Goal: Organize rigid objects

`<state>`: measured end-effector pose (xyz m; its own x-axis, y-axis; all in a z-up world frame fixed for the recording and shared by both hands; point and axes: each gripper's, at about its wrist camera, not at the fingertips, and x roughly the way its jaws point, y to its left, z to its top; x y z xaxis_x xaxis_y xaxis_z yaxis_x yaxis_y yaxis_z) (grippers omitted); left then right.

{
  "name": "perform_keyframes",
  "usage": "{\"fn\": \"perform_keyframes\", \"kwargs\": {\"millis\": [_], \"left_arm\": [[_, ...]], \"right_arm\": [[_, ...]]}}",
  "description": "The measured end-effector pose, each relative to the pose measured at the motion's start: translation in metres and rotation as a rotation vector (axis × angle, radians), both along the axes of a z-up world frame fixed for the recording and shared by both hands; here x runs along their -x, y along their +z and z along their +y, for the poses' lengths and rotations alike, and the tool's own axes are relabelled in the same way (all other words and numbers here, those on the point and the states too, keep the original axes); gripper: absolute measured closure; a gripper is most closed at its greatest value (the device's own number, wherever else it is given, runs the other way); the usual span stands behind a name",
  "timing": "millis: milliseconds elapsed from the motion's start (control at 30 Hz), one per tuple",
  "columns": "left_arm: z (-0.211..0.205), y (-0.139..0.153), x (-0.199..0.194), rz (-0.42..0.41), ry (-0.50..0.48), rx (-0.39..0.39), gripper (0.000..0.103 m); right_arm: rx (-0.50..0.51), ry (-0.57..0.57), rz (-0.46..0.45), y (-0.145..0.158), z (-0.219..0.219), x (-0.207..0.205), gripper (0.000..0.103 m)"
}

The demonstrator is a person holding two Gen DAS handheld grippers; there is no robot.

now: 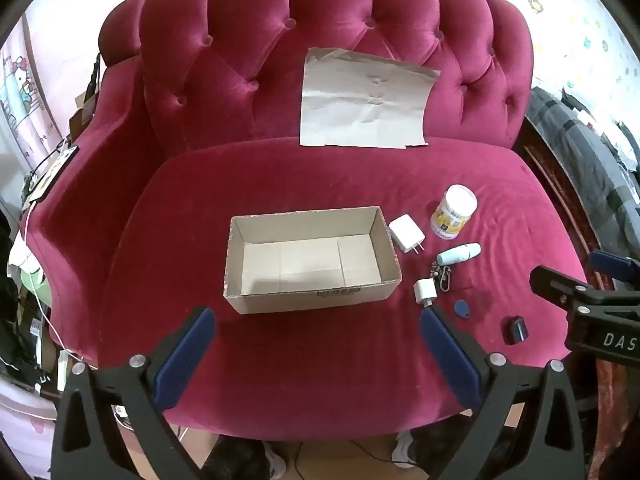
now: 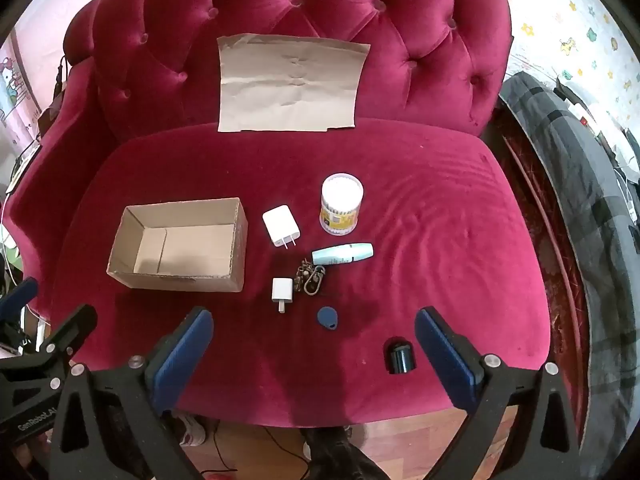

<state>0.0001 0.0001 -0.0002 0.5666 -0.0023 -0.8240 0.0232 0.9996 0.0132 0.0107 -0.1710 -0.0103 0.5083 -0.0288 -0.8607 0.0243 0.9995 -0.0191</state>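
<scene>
Jaws of both the left gripper [image 1: 316, 344] and right gripper [image 2: 314, 344] stand wide apart, grasping nothing, low in each frame. One cardboard box [image 2: 180, 246], nothing inside, sits mid-left on the red sofa [image 2: 420, 240], with one paper sheet [image 2: 288, 84] on the backrest. Right of the box lie one swab jar [image 2: 342, 204], two white chargers [image 2: 281, 225], one pale tube [image 2: 342, 255], one keyring [image 2: 310, 278], one blue tag [image 2: 327, 317] and one black cylinder [image 2: 400, 356].
</scene>
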Motion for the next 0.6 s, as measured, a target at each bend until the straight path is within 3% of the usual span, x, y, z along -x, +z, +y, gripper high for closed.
{"fn": "perform_keyframes", "kwargs": {"millis": [600], "left_arm": [[0.008, 0.001, -0.001, 0.000, 0.015, 0.010, 0.000]], "right_arm": [[0.003, 0.004, 0.004, 0.004, 0.000, -0.003, 0.000]]}}
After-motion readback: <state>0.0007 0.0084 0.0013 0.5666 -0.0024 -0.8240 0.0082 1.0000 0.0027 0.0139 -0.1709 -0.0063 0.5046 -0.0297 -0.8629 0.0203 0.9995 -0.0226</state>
